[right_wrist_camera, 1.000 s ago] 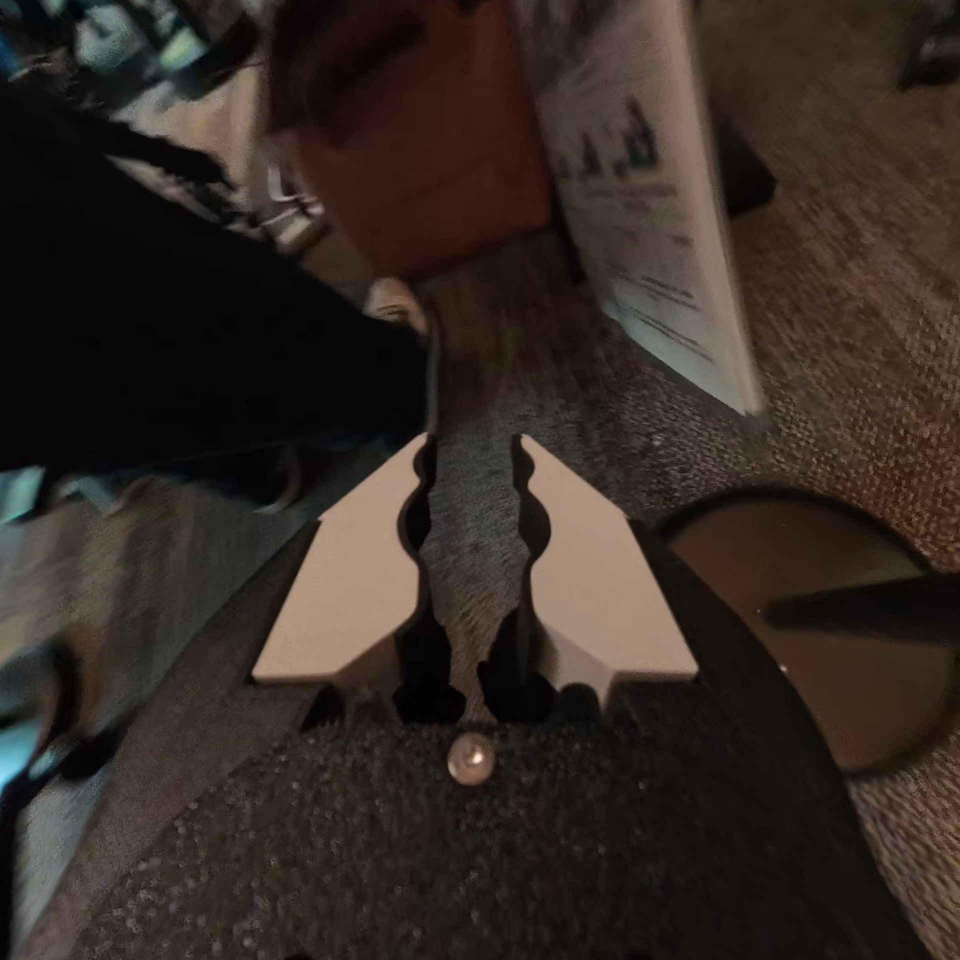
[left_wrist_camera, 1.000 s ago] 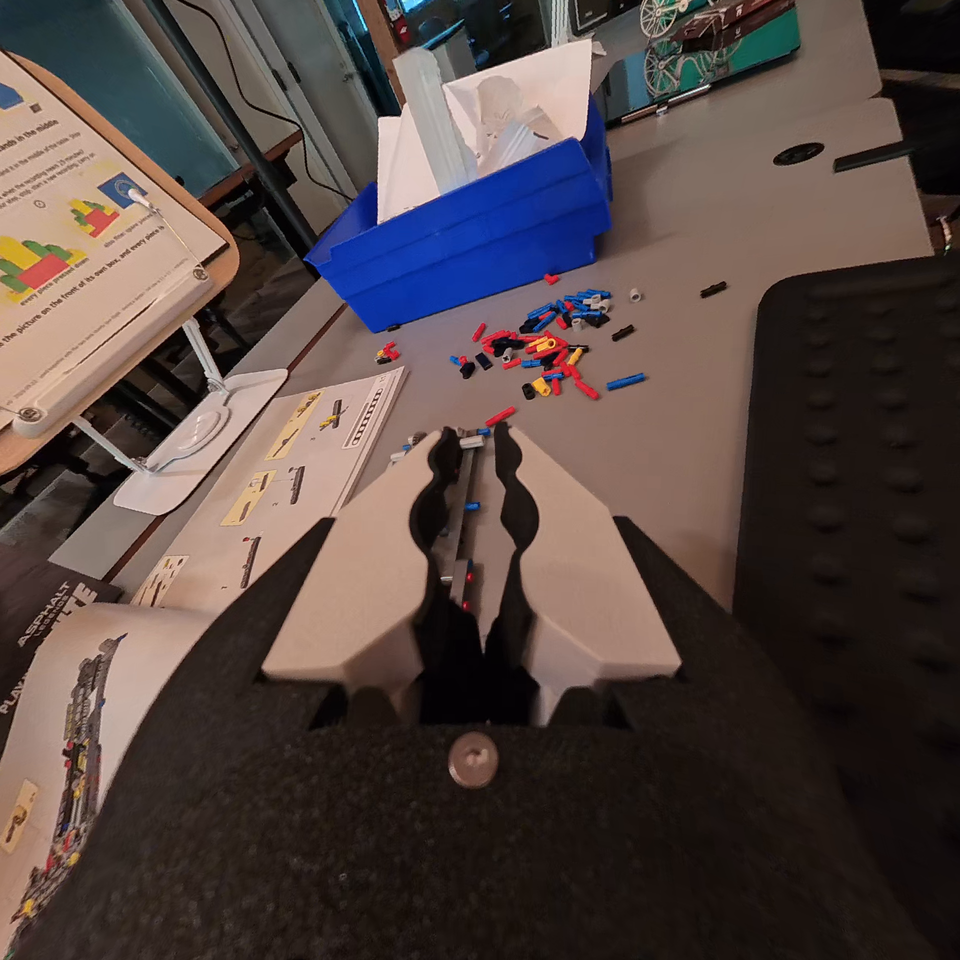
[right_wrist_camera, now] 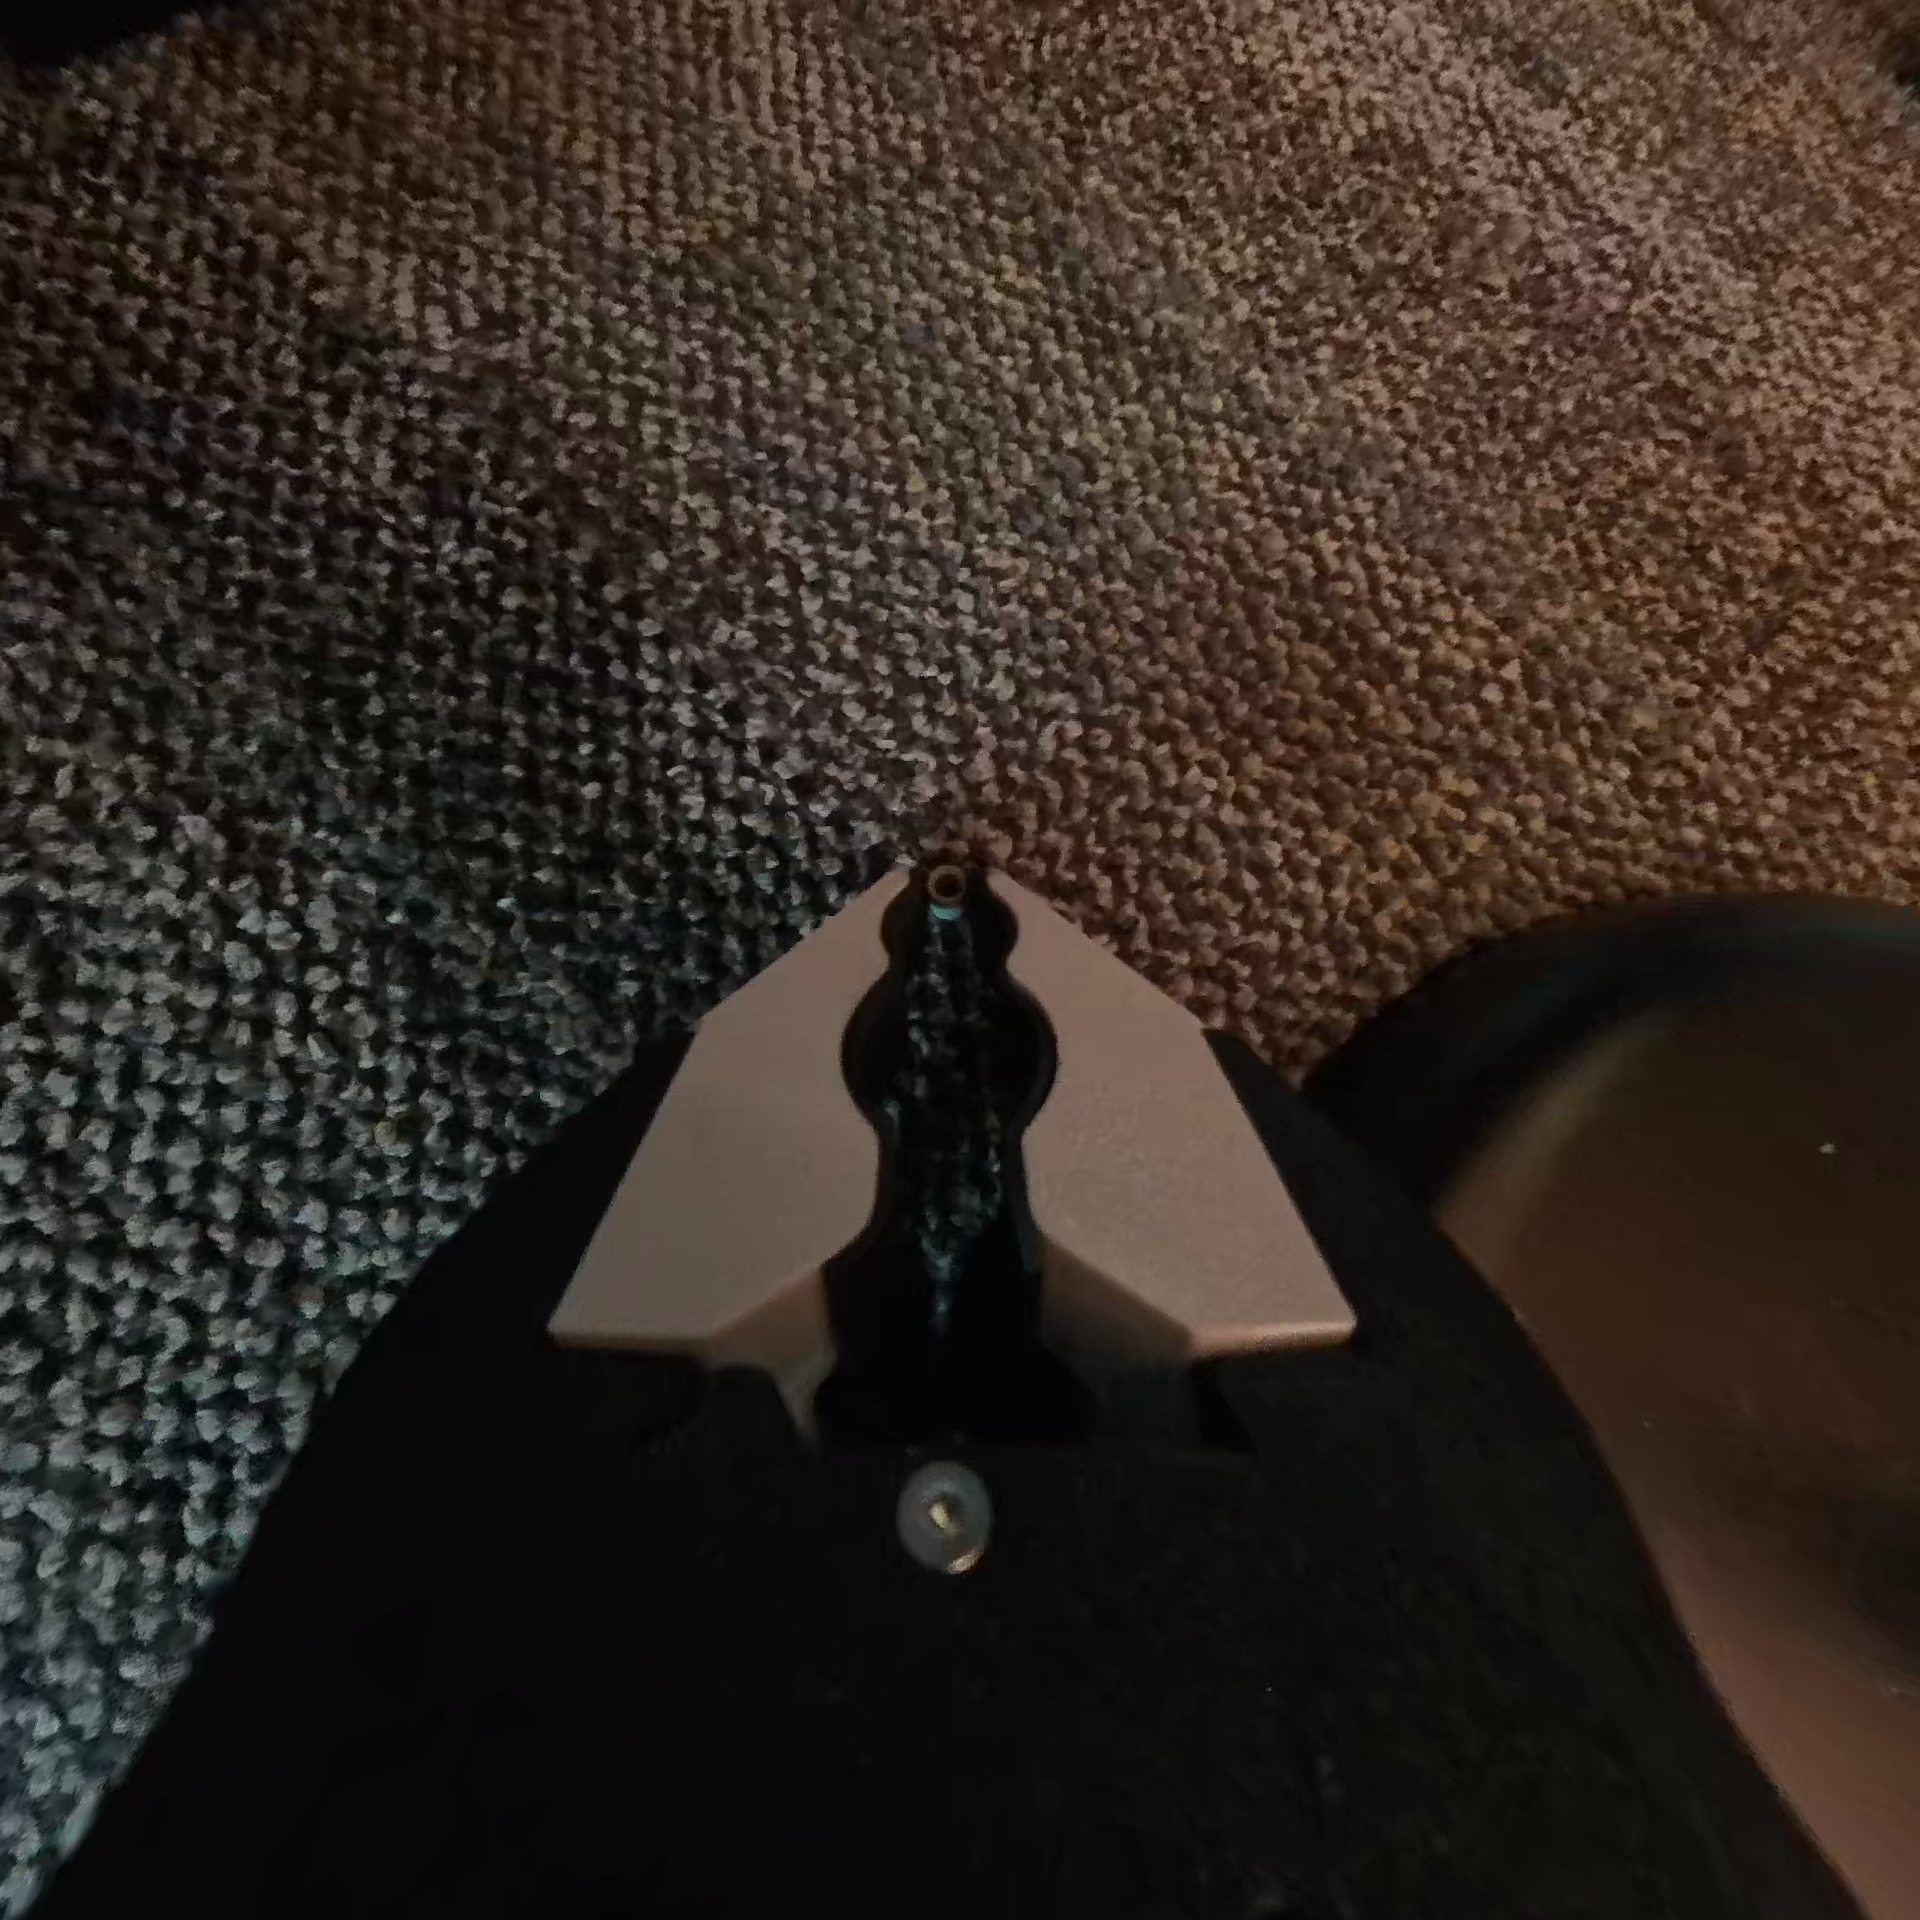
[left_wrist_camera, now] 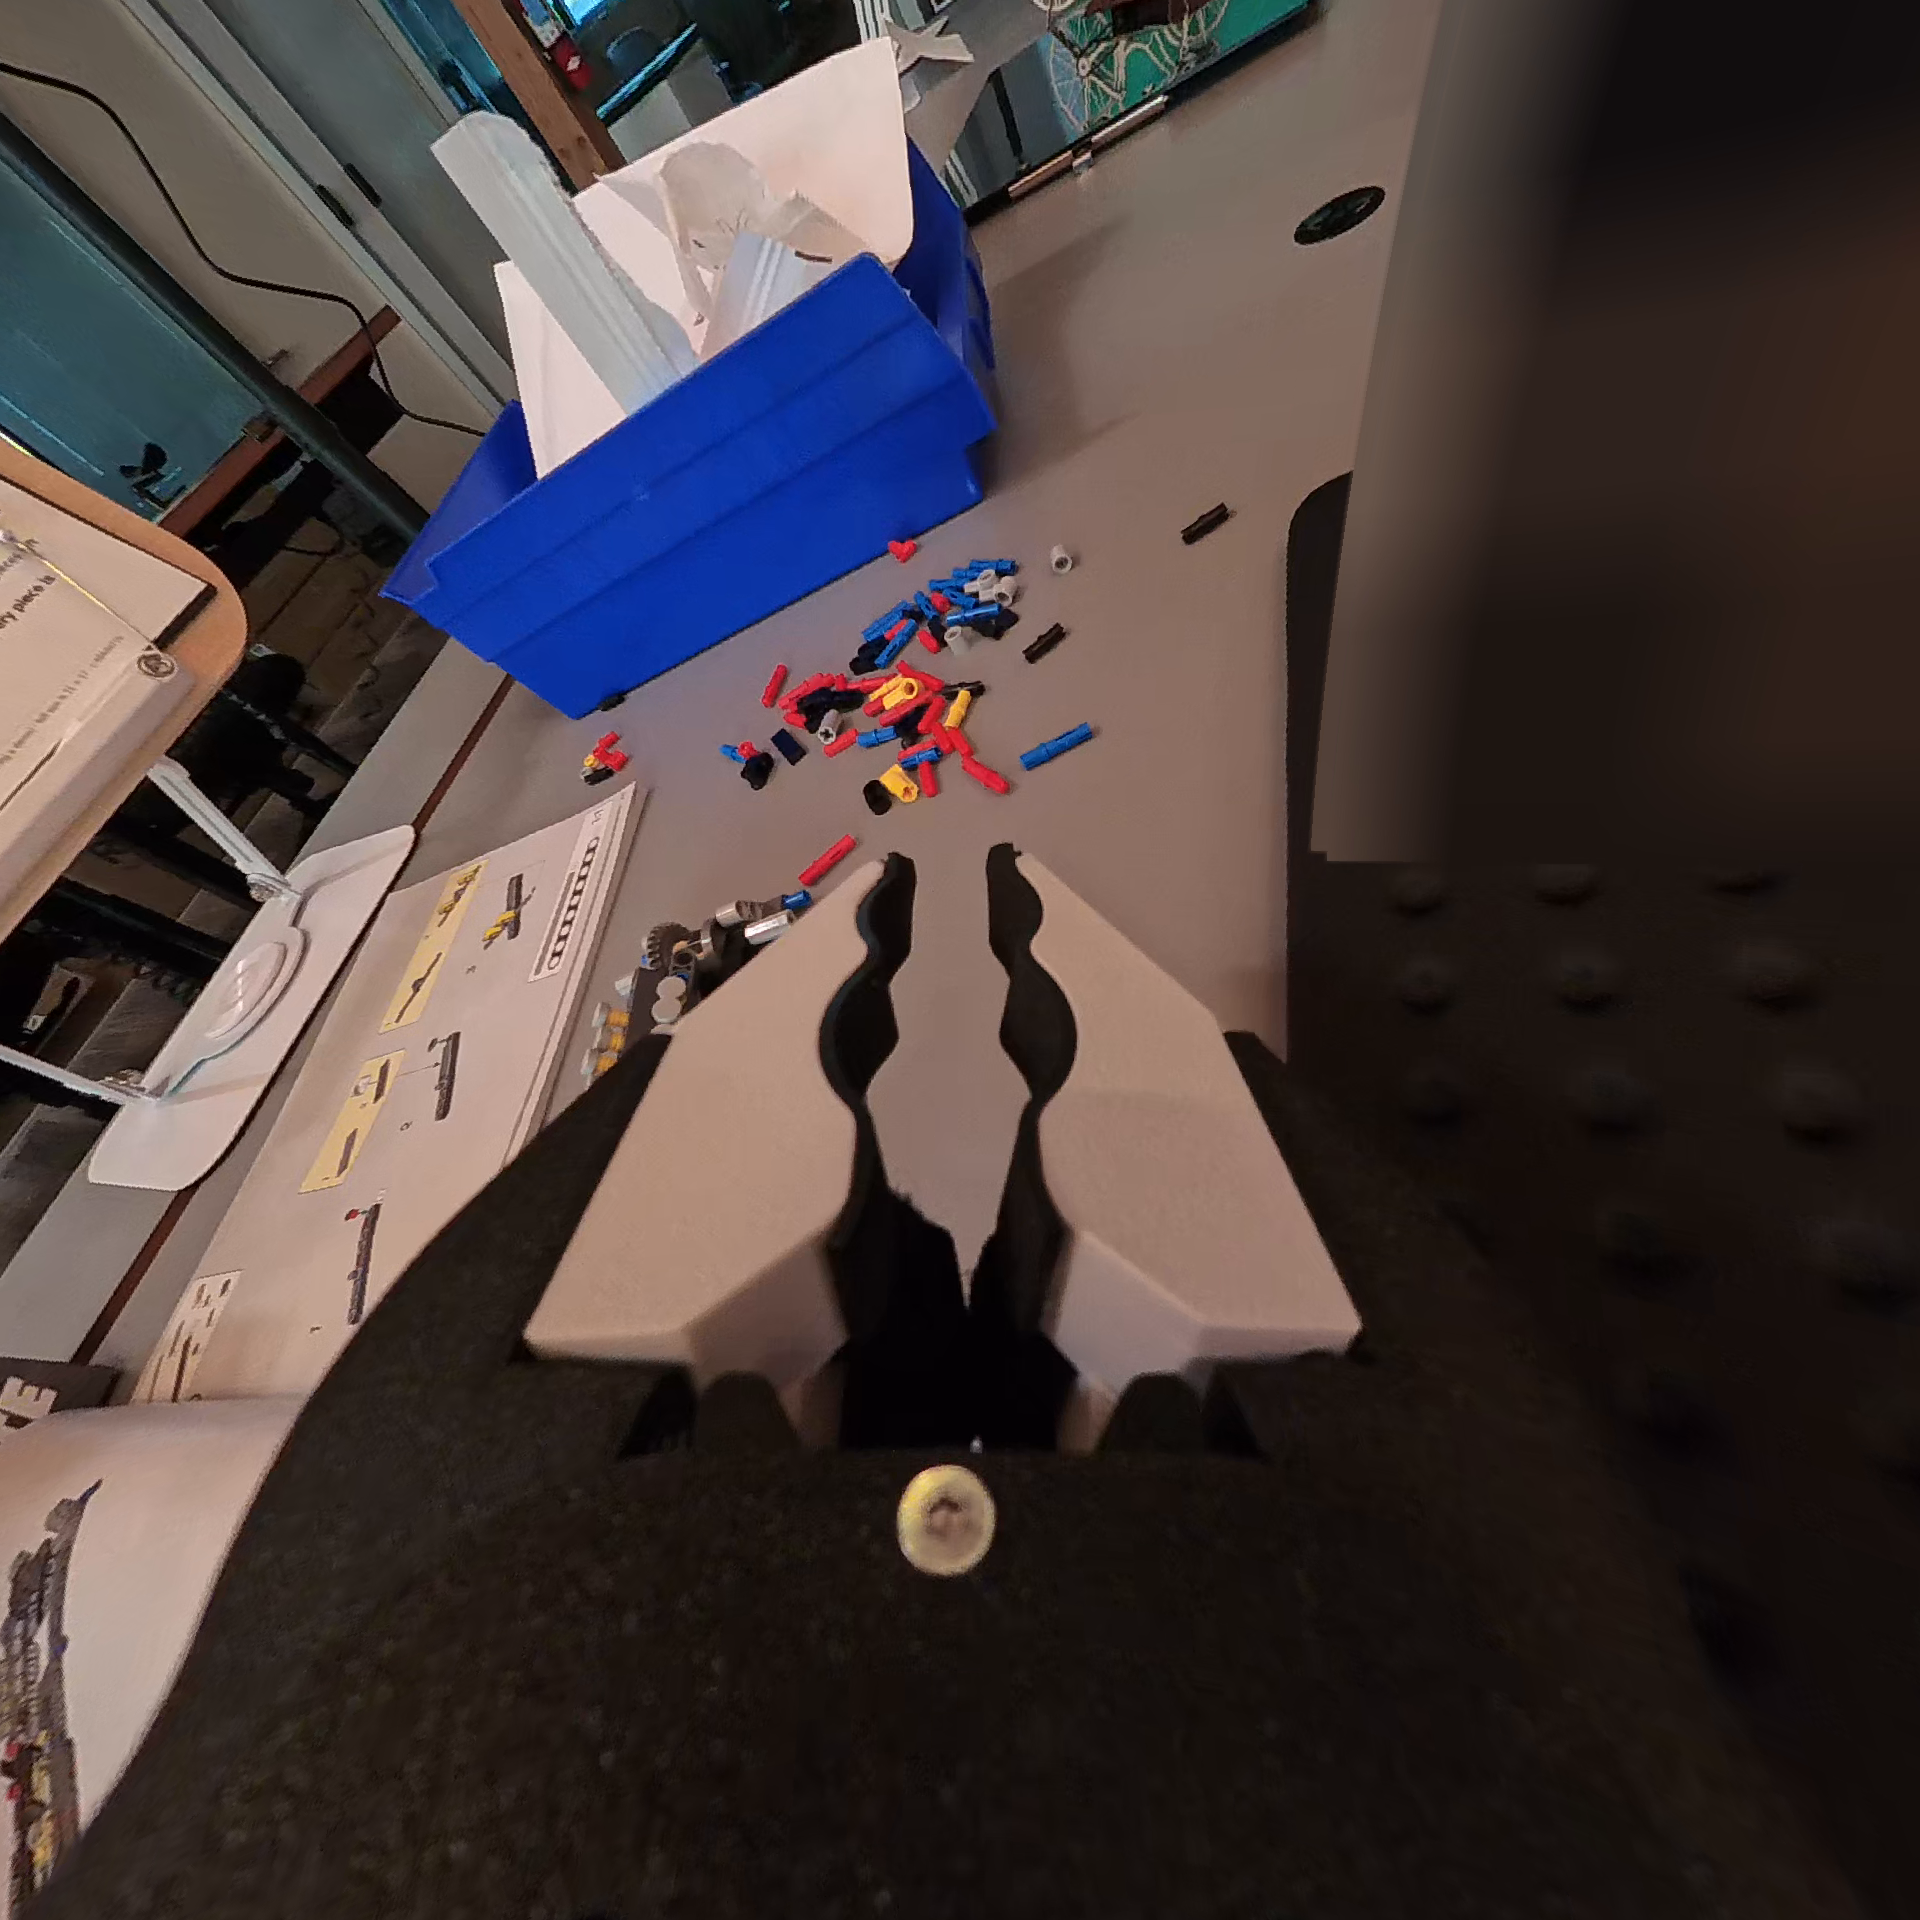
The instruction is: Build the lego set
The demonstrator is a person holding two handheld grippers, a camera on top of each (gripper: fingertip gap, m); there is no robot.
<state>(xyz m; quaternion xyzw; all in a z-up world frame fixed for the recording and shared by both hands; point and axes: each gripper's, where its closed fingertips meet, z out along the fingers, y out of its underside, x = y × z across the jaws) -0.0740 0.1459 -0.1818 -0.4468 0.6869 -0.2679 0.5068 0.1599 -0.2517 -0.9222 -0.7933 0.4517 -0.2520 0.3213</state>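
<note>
Blue bin (left_wrist_camera: 717, 499), one, two grippers, left gripper (left_wrist_camera: 943, 862) empty, right gripper (right_wrist_camera: 948, 885) pinching one small pin (right_wrist_camera: 947, 885)

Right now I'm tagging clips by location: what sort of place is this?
Probably an office or lab workroom, not a home. A long grey desk with a cable grommet holds a blue parts bin and an instruction booklet; the floor is short-pile carpet.
</note>
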